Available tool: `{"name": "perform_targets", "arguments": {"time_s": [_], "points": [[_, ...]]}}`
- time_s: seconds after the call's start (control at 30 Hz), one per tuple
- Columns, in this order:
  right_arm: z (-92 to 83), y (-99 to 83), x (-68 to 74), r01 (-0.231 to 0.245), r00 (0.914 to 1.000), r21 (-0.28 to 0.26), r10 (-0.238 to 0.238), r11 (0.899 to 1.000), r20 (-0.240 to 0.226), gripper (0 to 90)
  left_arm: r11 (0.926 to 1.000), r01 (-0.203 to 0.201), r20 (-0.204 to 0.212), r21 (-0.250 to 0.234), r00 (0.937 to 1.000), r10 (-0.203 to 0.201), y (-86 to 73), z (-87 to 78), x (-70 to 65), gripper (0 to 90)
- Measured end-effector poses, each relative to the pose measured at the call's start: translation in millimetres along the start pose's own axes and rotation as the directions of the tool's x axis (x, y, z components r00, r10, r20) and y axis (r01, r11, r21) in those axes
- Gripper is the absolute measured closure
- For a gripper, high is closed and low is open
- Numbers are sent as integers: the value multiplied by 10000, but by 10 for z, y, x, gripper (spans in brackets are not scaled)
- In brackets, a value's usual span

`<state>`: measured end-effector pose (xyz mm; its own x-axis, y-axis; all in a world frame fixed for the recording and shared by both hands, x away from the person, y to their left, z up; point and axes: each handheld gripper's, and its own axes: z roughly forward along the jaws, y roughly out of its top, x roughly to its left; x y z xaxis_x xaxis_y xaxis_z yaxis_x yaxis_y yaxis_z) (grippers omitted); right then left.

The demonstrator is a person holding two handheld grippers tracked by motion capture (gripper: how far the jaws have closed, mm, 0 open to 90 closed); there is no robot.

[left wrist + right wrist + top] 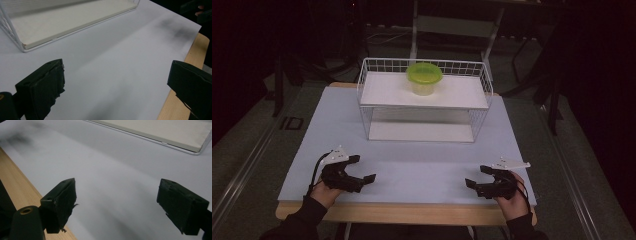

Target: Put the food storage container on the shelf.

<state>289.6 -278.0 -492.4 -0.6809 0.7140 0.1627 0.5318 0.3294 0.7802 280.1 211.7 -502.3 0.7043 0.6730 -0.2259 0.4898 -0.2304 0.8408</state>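
Your L gripper (pixel 364 168) and R gripper (pixel 475 176) both sit wide open, nothing held, low on the table (pixel 422 170), w/ the green tub (pixel 424 78) well ahead on the rack (pixel 424 102), between them.

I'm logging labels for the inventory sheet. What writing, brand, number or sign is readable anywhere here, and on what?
No readable text on the green-lidded container, the white wire rack or the white table cover.
Dark mark on the floor left of the table: resembles "ID", too blurred to confirm.
Both grippers, left and right: no markings legible.
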Motion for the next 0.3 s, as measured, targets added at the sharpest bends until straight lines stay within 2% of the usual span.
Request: {"name": "perform_targets", "arguments": {"time_s": [0.3], "points": [[45,-5,33,120,9999,176,-119,9998,-42,157,9998,-13,27,-199,10000,13,9,-28,-11,20]]}}
